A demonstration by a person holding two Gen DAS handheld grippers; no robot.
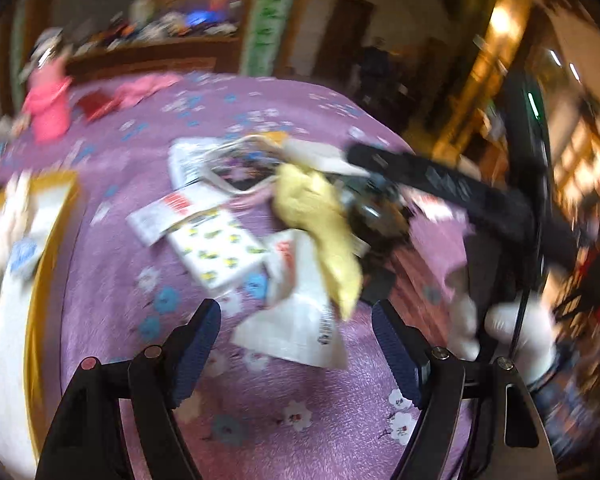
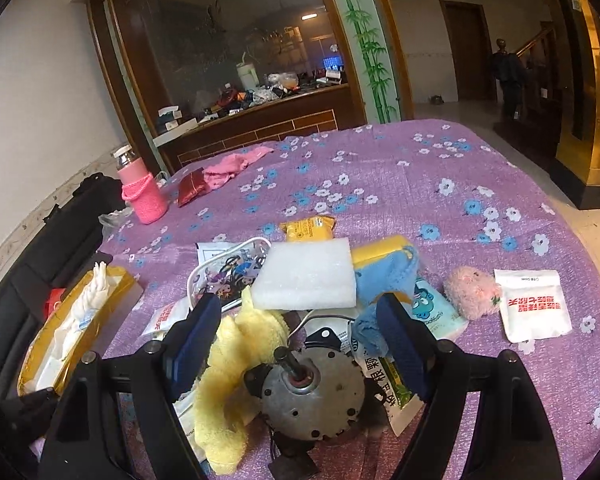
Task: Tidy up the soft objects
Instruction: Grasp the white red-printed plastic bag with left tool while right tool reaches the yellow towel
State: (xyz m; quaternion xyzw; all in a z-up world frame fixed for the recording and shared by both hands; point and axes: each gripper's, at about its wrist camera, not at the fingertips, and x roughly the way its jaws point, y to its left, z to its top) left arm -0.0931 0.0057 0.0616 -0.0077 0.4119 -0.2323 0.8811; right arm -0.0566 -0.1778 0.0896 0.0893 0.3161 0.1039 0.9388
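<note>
A yellow fluffy cloth (image 2: 232, 364) lies on the purple flowered table beside a round metal motor (image 2: 312, 392). Behind them sit a white sponge block (image 2: 306, 276), a blue cloth (image 2: 384, 280) on a yellow sponge (image 2: 380, 250), and a pink plush ball (image 2: 472, 292). My right gripper (image 2: 300, 344) is open, its fingers either side of the motor and yellow cloth, holding nothing. My left gripper (image 1: 296, 352) is open and empty above the table, in a blurred view; the yellow cloth (image 1: 316, 220) and a white packet (image 1: 296, 320) lie ahead of it.
A tissue box in a yellow tray (image 2: 76, 320) stands at the left. A pink-sleeved bottle (image 2: 142, 188), a red pouch (image 2: 192, 192) and a pink cloth (image 2: 228, 166) sit at the far left. White sachets (image 2: 534, 304), a cartoon pencil case (image 2: 228, 276) and wipes packets lie around.
</note>
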